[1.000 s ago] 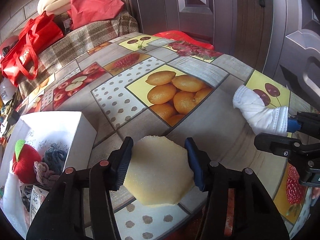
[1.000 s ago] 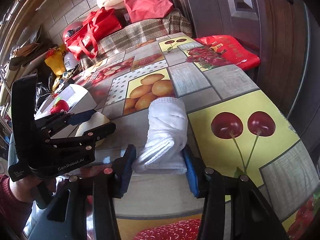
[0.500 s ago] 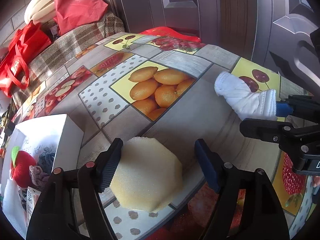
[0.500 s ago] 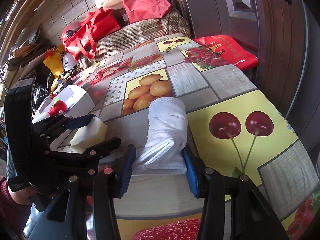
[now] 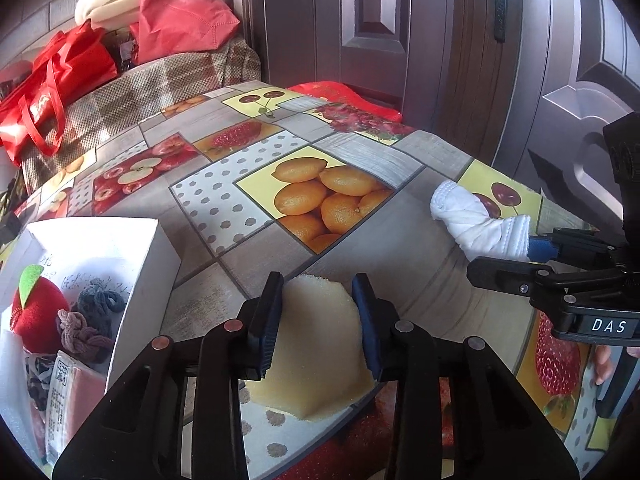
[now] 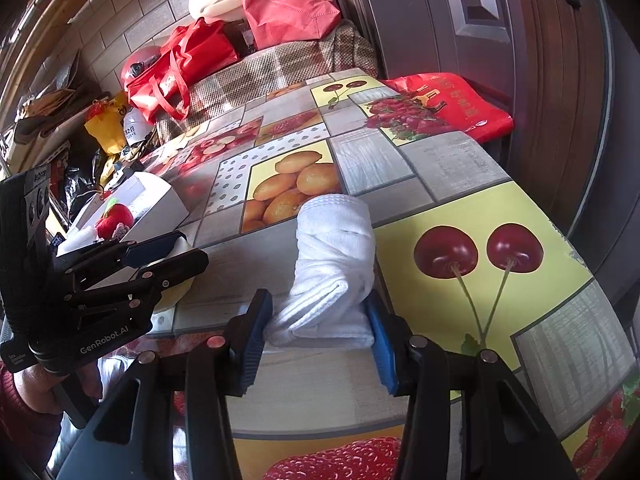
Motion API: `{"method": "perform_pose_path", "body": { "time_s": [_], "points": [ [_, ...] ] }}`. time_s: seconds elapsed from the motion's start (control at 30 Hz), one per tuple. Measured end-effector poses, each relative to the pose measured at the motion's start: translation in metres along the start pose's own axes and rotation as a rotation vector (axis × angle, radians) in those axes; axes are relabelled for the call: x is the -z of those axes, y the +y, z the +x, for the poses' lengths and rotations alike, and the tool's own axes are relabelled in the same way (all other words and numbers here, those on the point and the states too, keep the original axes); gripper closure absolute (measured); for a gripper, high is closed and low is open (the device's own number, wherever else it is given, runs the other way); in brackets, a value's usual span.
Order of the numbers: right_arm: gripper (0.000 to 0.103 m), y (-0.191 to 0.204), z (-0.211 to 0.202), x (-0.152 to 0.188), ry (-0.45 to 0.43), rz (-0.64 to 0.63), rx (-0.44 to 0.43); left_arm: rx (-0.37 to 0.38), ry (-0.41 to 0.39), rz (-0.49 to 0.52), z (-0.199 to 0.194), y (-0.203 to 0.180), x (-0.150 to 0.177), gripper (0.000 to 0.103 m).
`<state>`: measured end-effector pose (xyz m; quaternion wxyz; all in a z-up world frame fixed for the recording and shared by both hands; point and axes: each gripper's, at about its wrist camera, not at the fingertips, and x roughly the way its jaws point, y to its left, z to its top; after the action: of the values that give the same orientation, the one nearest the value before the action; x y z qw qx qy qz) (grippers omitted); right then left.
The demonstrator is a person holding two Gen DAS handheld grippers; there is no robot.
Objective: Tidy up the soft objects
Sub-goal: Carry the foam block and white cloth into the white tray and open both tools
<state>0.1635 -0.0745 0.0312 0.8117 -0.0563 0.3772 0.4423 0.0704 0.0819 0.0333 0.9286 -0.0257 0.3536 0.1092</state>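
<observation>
Left claw (image 5: 318, 322) just squeezed shut on the yellow sponge (image 5: 316, 344) at the near edge of the bench (image 5: 396, 240), pads pressing both sides. Best lifted gently, kept level, then carried left over the white box (image 5: 132, 248) holding the red plush apple (image 5: 36, 312). Right claw (image 6: 318, 338) clamped on the rolled white towel (image 6: 334, 264), resting mid-bench. Readable: "GenRobot.AI" on the left claw's body, "DAS" on the right.

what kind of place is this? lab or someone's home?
Probably a lived-in home, near an entry door: a table under a fruit-print oilcloth, shopping bags piled against a brick wall, and a panelled door right behind.
</observation>
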Motion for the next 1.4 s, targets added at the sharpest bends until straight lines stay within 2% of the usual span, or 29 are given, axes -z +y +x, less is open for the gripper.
{"method": "perform_pose_path", "body": {
  "time_s": [0.17, 0.37, 0.5, 0.7, 0.83, 1.13, 1.4],
  "points": [
    [0.056, 0.000, -0.008, 0.000, -0.048, 0.009, 0.013, -0.016, -0.105, 0.007, -0.020, 0.001, 0.002, 0.069],
    [0.056, 0.006, -0.020, 0.001, -0.128, 0.013, 0.023, -0.065, -0.326, 0.007, -0.062, -0.001, 0.014, 0.069],
    [0.056, 0.015, -0.029, 0.002, -0.196, -0.012, 0.060, -0.088, -0.399, -0.018, -0.081, 0.001, 0.023, 0.069],
    [0.056, 0.039, -0.040, 0.006, -0.286, -0.116, 0.139, -0.089, -0.426, -0.079, -0.093, 0.012, 0.031, 0.069],
    [0.056, 0.057, -0.048, 0.012, -0.346, -0.201, 0.176, -0.096, -0.433, -0.085, -0.099, 0.013, 0.036, 0.069],
    [0.056, 0.091, -0.057, 0.023, -0.424, -0.220, 0.099, -0.122, -0.452, -0.091, -0.112, 0.015, 0.047, 0.069],
    [0.056, 0.105, -0.060, 0.030, -0.455, -0.232, 0.090, -0.147, -0.472, -0.093, -0.124, 0.017, 0.057, 0.069]
  ]
}}
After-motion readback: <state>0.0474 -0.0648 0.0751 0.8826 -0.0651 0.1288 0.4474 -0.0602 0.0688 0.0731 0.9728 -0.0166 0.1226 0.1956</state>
